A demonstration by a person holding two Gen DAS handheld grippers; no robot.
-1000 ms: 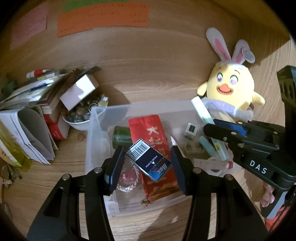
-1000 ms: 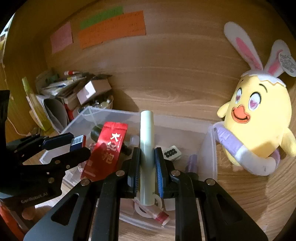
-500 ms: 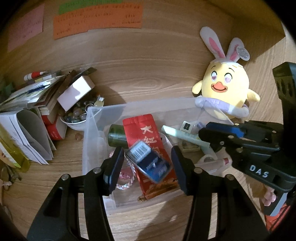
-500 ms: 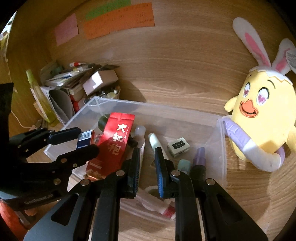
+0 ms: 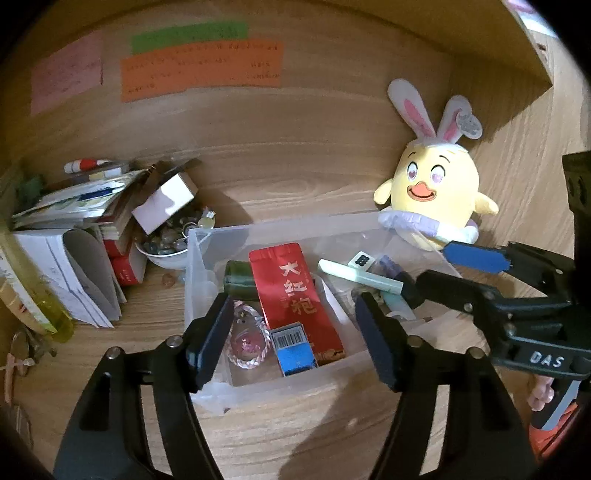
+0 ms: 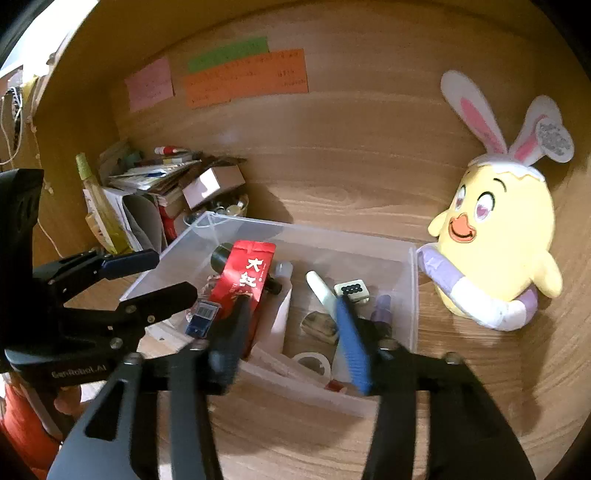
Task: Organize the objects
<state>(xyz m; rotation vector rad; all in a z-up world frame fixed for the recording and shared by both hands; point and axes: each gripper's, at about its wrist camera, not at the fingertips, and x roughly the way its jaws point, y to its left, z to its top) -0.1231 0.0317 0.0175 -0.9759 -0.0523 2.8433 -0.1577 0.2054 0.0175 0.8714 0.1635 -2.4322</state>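
At far left on the wooden desk stands a leaning stack of papers and booklets, with a small white cardboard box tilted against it and a white bowl of small stones just beside the box. On the back panel above, a pink note, a green strip and an orange sheet are stuck side by side. Next to the bowl sits the clear plastic bin. Inside it, from left: a dark green cylinder, a round pink trinket with a braided rim, a red foil packet with white characters lying lengthwise, and a small blue box with a barcode resting on the packet's near end against the front wall. The left gripper hovers above that corner; its jaws are opening and nothing is between them, the blue box lying free below. Further right in the bin lie a pale green tube, a white tile with dark dots and a roll of tape. The right gripper hangs over this end, jaws opening, clear of the tube, gripping nothing. Outside the bin's right wall a yellow chick plush with rabbit ears leans against the back panel.
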